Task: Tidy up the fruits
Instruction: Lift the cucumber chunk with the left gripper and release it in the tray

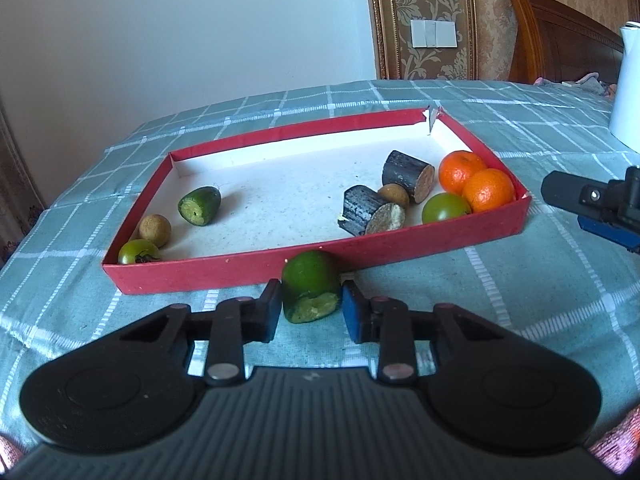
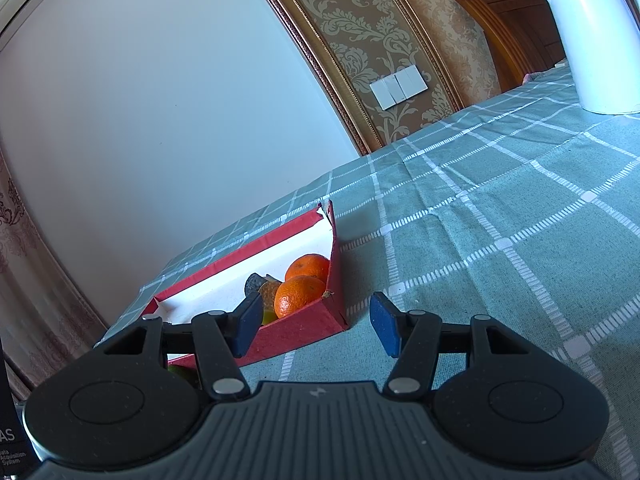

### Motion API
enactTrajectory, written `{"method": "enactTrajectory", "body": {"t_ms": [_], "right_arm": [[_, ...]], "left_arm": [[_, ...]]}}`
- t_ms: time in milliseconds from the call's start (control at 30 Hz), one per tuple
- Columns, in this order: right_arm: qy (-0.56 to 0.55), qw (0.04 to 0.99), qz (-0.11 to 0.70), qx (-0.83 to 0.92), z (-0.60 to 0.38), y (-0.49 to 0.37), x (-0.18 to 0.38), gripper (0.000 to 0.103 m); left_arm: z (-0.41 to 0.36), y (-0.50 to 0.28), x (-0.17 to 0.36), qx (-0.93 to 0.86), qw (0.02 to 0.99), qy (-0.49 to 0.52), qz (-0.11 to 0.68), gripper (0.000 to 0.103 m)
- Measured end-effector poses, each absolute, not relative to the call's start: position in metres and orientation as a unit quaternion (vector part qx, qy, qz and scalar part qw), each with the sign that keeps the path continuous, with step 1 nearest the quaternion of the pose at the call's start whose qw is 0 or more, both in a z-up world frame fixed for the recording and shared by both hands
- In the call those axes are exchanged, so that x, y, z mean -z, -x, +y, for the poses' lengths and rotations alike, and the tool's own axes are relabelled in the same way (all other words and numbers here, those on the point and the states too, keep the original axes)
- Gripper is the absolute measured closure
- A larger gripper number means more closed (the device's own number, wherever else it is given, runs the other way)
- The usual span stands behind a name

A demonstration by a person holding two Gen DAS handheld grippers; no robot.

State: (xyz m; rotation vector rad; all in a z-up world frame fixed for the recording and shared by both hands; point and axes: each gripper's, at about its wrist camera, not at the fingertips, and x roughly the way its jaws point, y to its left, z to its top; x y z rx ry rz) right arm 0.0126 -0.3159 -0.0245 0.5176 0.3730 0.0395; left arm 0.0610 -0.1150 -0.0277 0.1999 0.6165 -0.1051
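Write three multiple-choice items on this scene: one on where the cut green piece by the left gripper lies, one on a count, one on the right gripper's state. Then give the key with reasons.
1. Where is the cut green piece at the left gripper?
A. Inside the red tray
B. On the cloth in front of the red tray
C. Beside the white kettle

2. How many oranges lie in the red tray?
A. Two
B. Four
C. None

3. What is the right gripper doing?
A. Clamping an orange
B. Holding the tray wall
C. Open, holding nothing

Key:
1 B: it sits on the checked cloth outside the tray's near wall.
2 A: two oranges sit in the right corner.
3 C: only cloth and the tray corner show between its pads.
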Motion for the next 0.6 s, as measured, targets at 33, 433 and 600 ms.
{"method": "enactTrajectory", "body": {"t_ms": [33,433,600], "right_arm": [[-0.254,0.949,0.183,-0.019,-0.316,-0.013,0.024,0.045],[-0.254,0.949,0.184,-0.019,-0.316,-0.013,0.025,0.045],[-0.255,0.949,0.185,-0.019,-0.317,-0.013,0.025,0.045]], "left_arm": [[-0.113,-0.06,0.026,0.05,0.947,-0.097,0.301,0.072],[-0.099,-0.055,-0.007,0.017,0.969,-0.099,0.227,0.073],[-0.087,-0.077,-0.026,-0.013,0.976,-0.09,0.196,0.073]]}}
